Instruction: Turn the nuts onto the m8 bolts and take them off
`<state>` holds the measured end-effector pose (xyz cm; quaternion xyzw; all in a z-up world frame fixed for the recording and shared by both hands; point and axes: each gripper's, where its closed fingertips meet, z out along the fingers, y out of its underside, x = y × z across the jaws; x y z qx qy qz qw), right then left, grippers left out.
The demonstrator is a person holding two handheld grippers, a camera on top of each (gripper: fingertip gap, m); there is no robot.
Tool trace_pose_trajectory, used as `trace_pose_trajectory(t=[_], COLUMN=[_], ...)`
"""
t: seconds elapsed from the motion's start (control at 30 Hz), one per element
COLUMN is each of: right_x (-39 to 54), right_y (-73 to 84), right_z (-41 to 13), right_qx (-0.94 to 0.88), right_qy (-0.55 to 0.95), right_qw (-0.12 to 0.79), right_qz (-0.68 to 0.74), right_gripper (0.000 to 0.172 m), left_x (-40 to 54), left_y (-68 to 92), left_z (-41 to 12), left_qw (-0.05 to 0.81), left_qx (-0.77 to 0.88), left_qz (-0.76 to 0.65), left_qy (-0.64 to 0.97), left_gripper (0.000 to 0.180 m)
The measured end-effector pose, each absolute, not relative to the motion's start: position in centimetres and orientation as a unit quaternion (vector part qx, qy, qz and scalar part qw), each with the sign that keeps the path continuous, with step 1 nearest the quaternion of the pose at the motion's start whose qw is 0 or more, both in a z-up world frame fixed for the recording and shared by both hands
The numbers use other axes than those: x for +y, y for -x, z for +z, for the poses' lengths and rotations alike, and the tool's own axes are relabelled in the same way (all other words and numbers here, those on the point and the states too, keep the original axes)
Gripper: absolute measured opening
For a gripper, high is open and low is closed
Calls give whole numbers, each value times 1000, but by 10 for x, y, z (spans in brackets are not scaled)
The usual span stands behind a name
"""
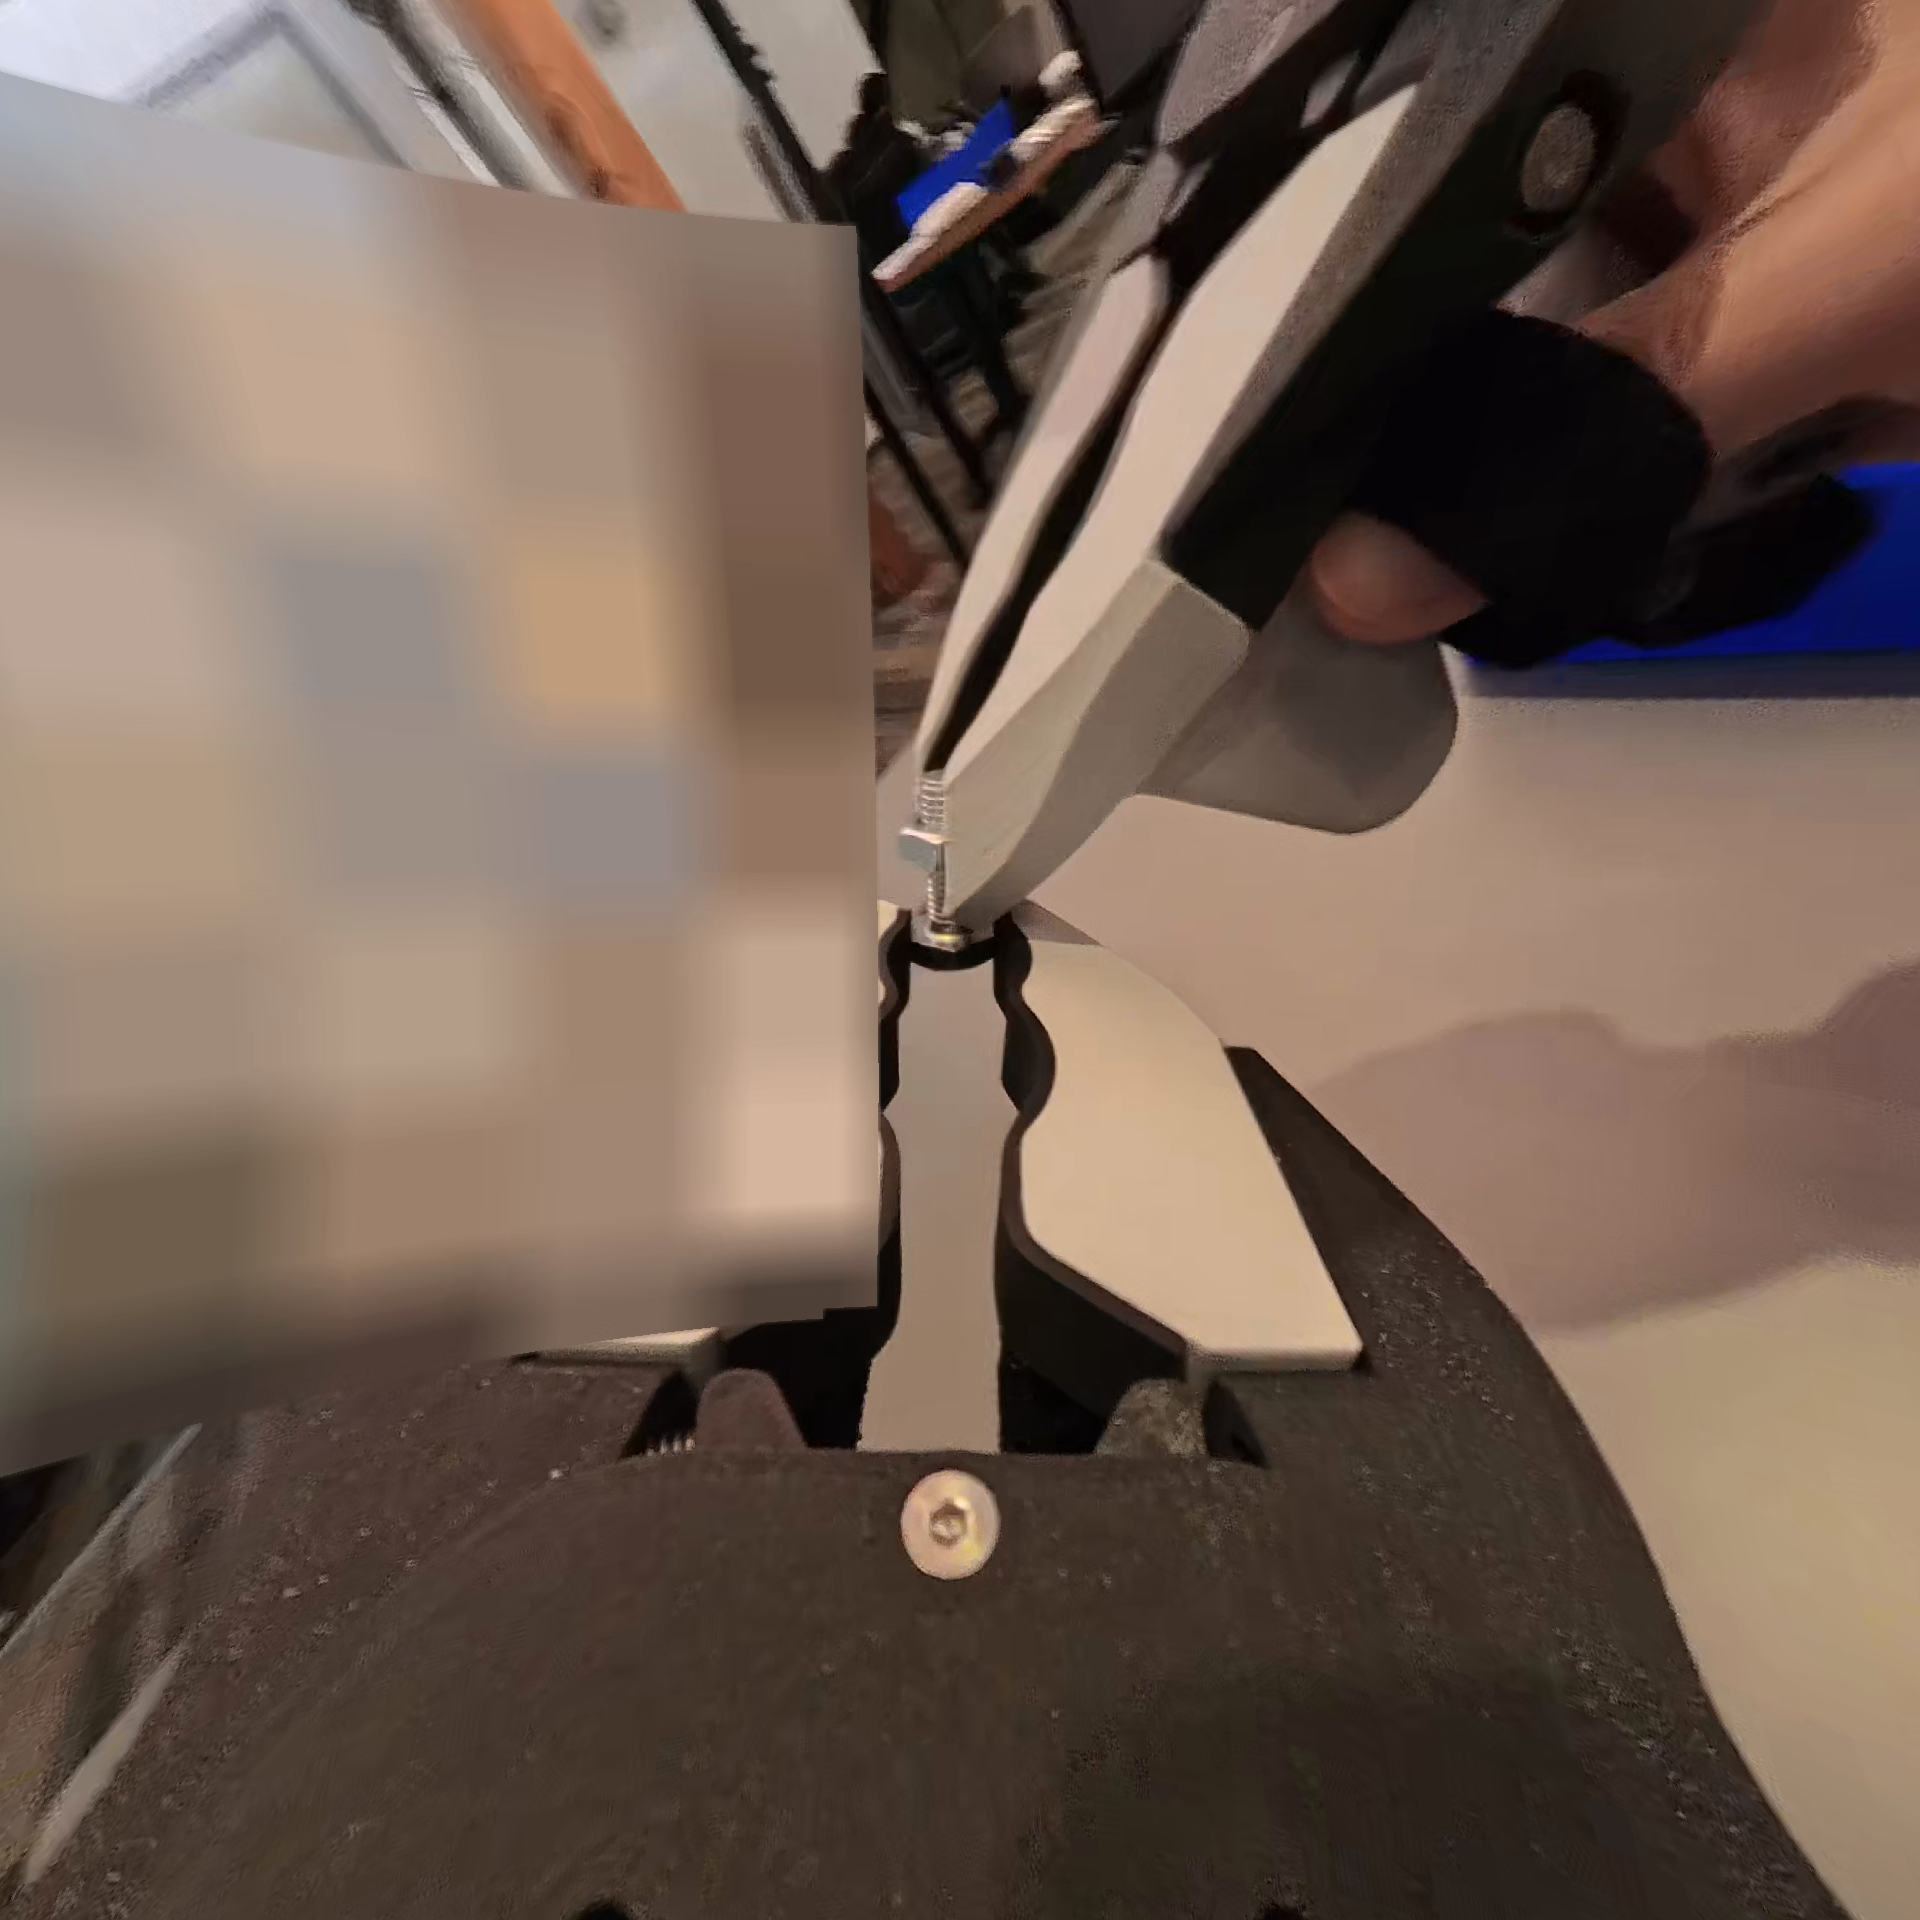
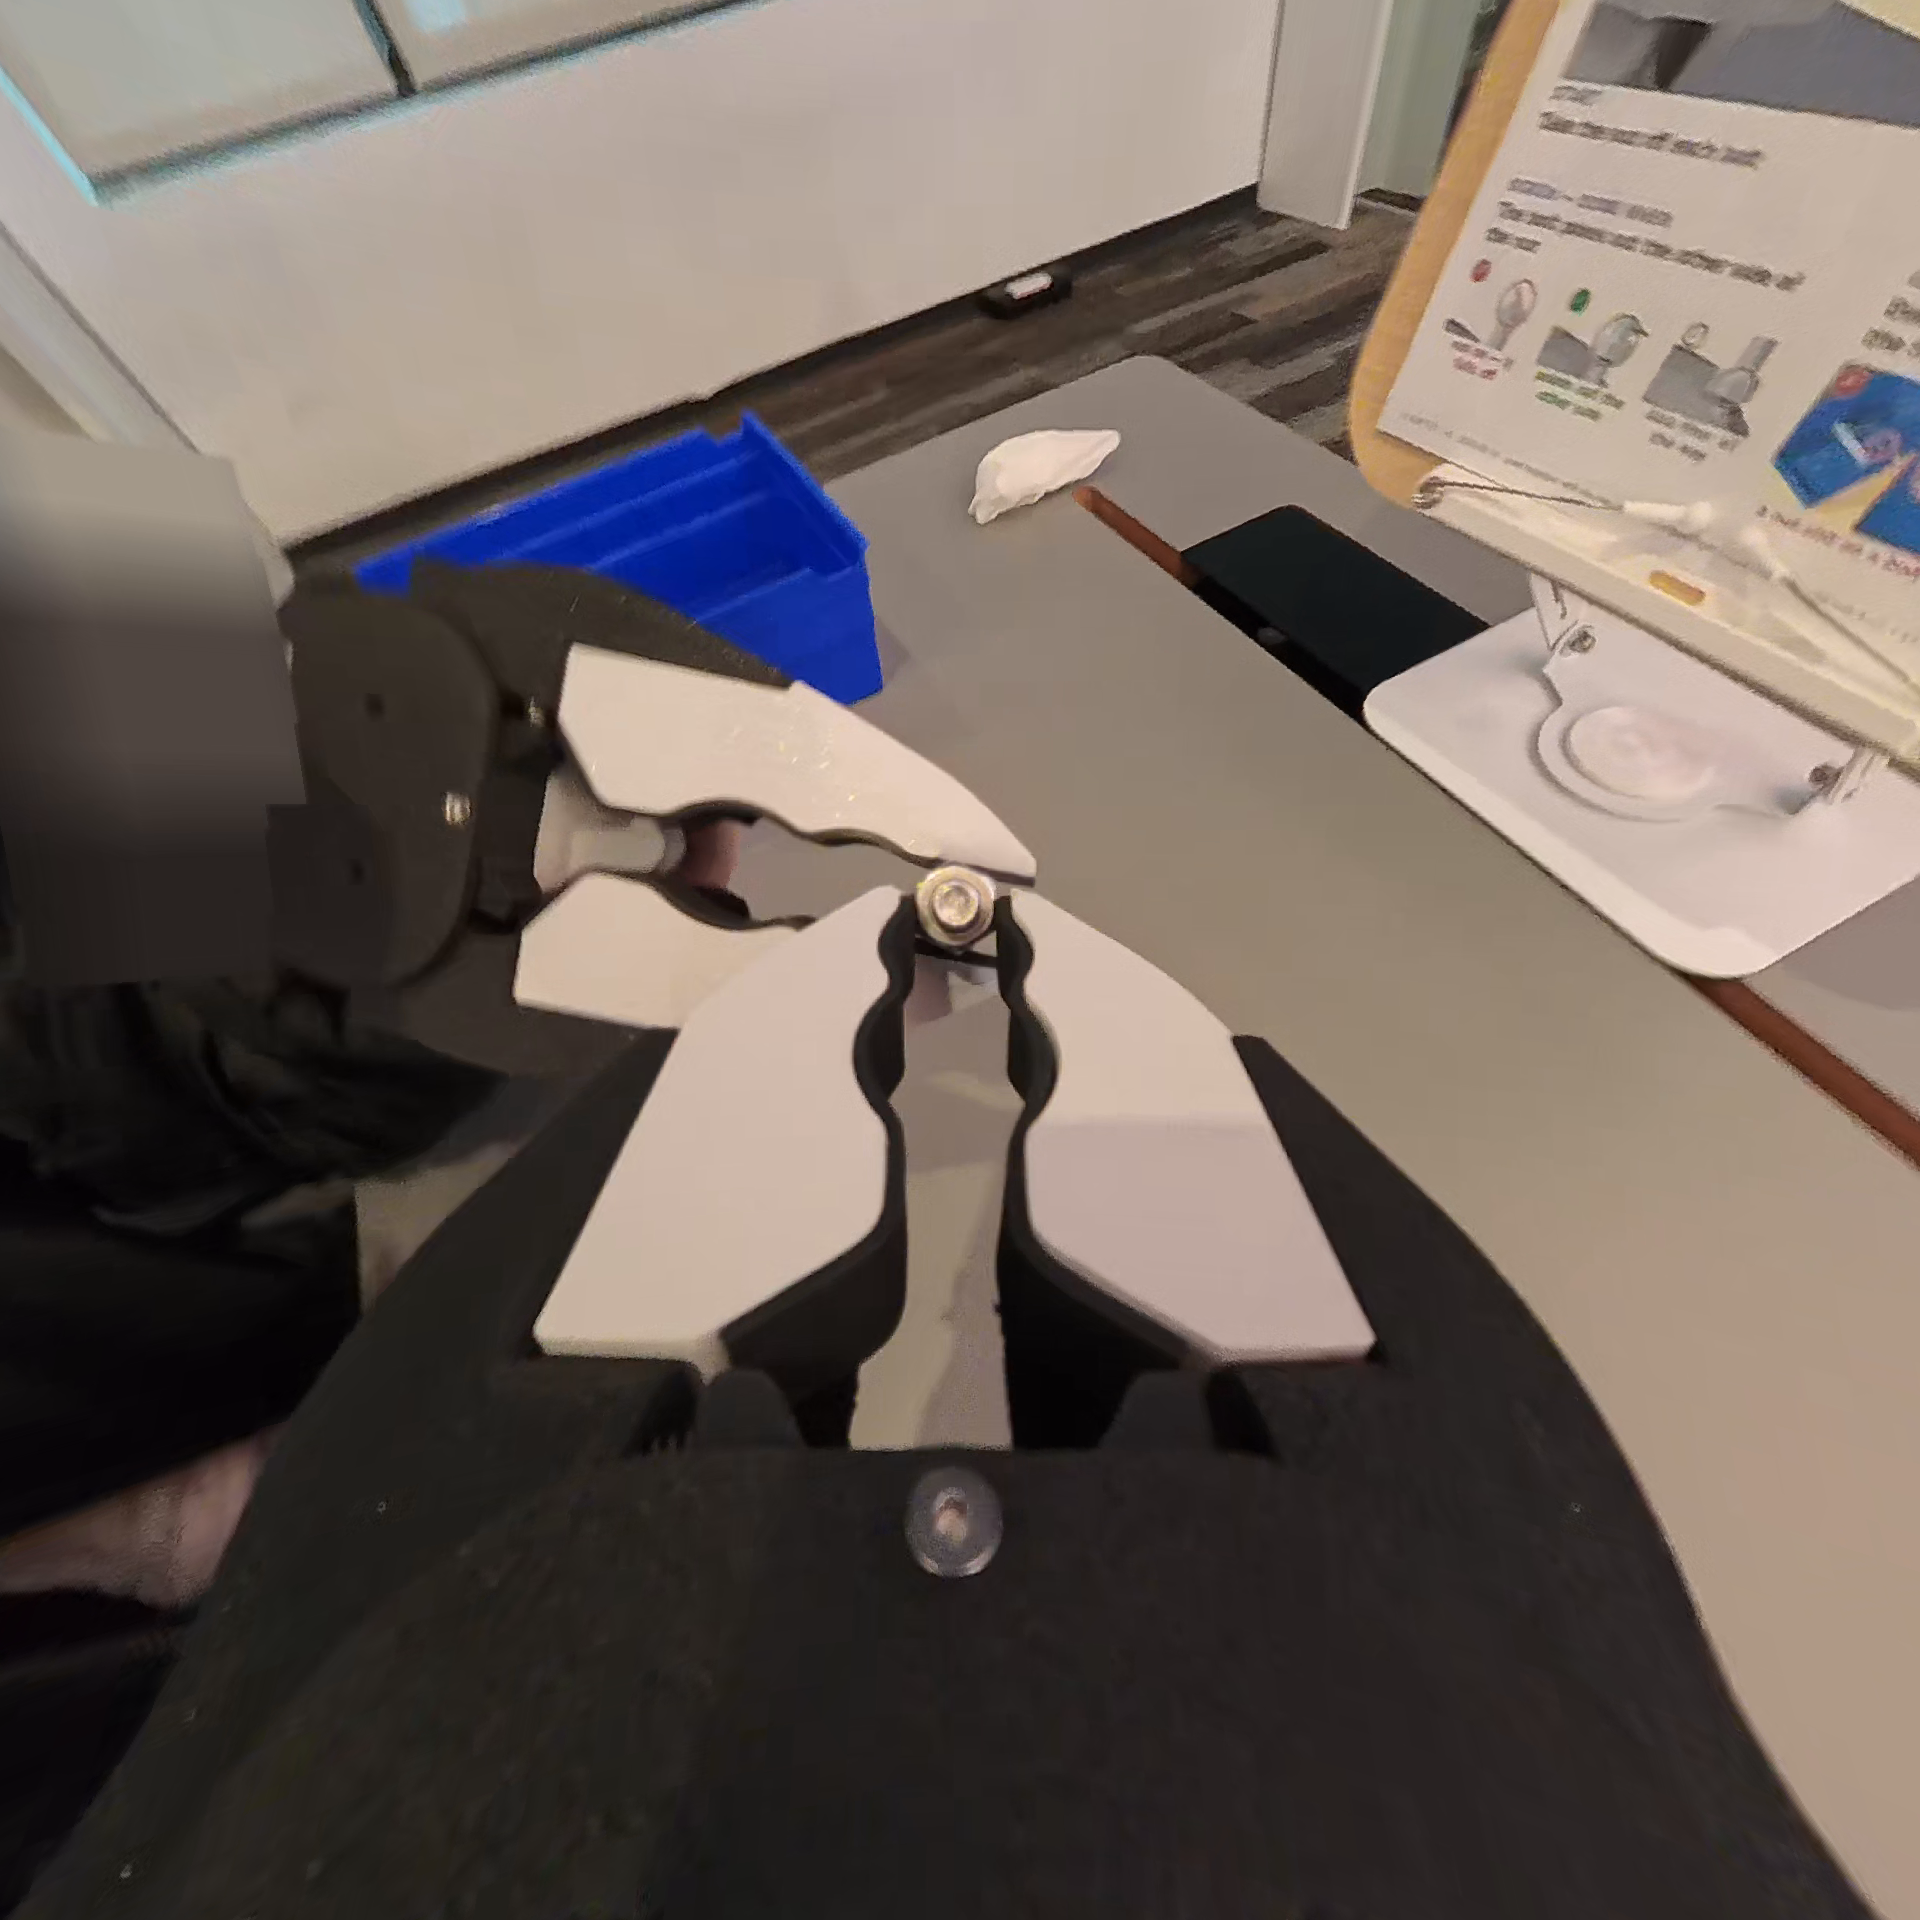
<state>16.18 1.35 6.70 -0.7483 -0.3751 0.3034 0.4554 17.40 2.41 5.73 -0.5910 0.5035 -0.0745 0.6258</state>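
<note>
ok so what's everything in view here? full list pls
bolt: 1, silver, upright between the two tongs
nut: 1, silver, partway along the bolt's thread
bin: 1, blue, far left of the table
crumpled wad: 1, white, far edge of the table
flat slab: 1, black, beside the stand
instruction sheet: 1, white on a wood-edged board, upper right
stand: 1, white, under the board
table: 1, grey
left tongs: 1, white and black, closed on the bolt's head end
right tongs: 1, white and black, closed around the nut
hand: 1, in a black fingerless glove, holding the right tongs
</note>
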Motion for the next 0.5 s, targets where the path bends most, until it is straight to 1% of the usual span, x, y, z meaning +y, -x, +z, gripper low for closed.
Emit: trace_pose_trajectory(t=[0.07, 0.17, 0.23, 0.37, 0.5], right_x=[2, -20, -25, -14, -19], right_y=[-161, -156, -159, -174, -164], right_z=[67, 80, 90, 100, 121], right_qx=[-434, -527, -535, -505, -456], right_qy=[722, 631, 602, 603, 587], right_qw=[452, 483, 506, 538, 548], right_qz=[292, 301, 308, 302, 385], right_gripper=[14, 14, 16, 18, 25], left_x=[11, -18, -27, -21, -16], left_y=[-175, -178, -176, -166, -165], left_z=[56, 62, 73, 88, 91], left_qw=[591, 524, 511, 538, 557], left_qx=[530, 544, 531, 507, 493], left_qz=[-135, -284, -339, -344, -327], left_qy=[593, 591, 585, 580, 582], left_gripper=[15, 15, 15, 15, 15])
